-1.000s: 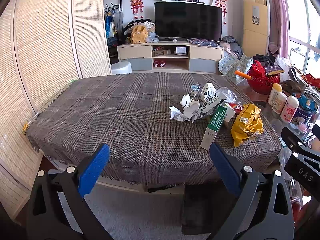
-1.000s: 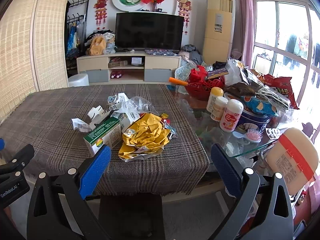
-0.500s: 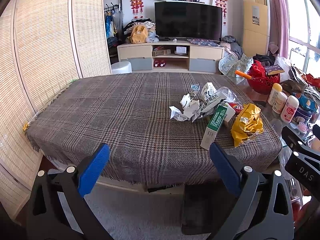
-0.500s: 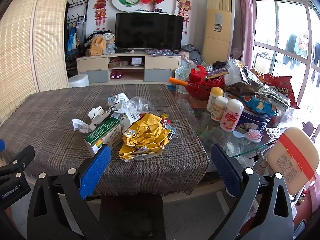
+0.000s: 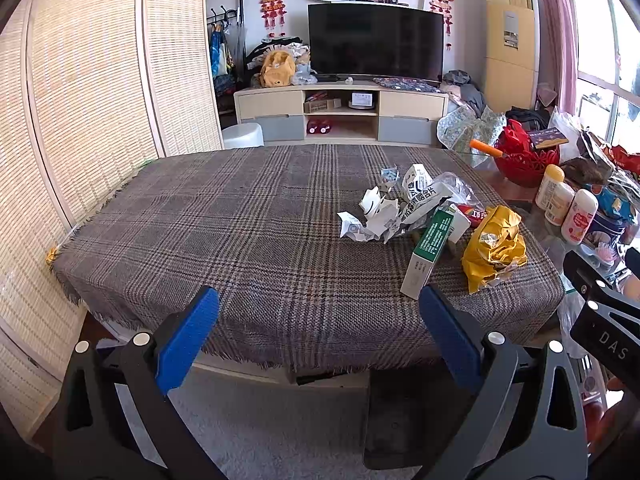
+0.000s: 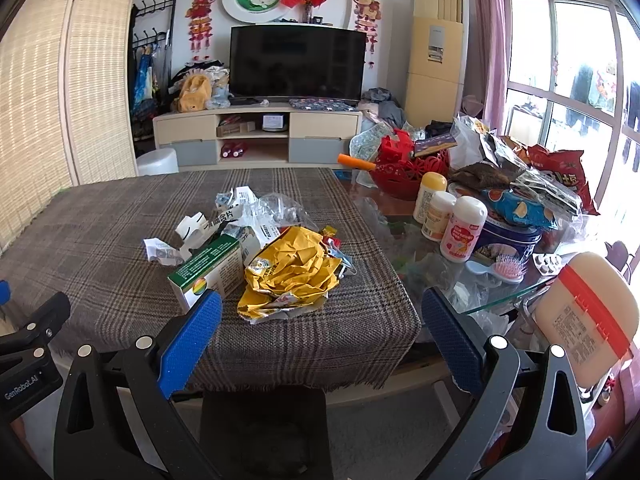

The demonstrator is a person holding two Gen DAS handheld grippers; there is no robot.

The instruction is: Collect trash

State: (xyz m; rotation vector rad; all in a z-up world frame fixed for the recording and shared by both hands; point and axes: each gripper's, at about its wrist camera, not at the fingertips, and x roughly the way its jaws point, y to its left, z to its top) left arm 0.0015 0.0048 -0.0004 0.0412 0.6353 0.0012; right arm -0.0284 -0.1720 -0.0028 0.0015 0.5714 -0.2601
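Judging from the layout, nothing has been collected yet: all the trash is seen lying in one pile on the plaid tablecloth [image 5: 224, 232], toward its right near corner. The pile is made up of a crumpled yellow wrapper [image 6: 290, 274], a green-and-white carton [image 6: 208, 270] lying on its side just beside it, crumpled white paper scraps [image 5: 370, 220] behind, and a clear plastic bag [image 6: 280, 206] at the back. No bin or bag for the trash is made out with certainty; a dark object below the table edge is seen in both views, but what it is cannot be told.

Bottles, snack bags and a red basket [image 6: 408, 172] are seen on the glass part of the table to the right; these are presumably not trash.

The left gripper [image 5: 320, 328] is held low, short of the near table edge, fingers spread wide, nothing between them; it is aimed at bare cloth, with the pile off to its right. The right gripper [image 6: 320, 332] is likewise held wide apart and empty, short of the table edge, with the yellow wrapper roughly centred ahead between its pads. A first grasp on the wrapper is judged likeliest.
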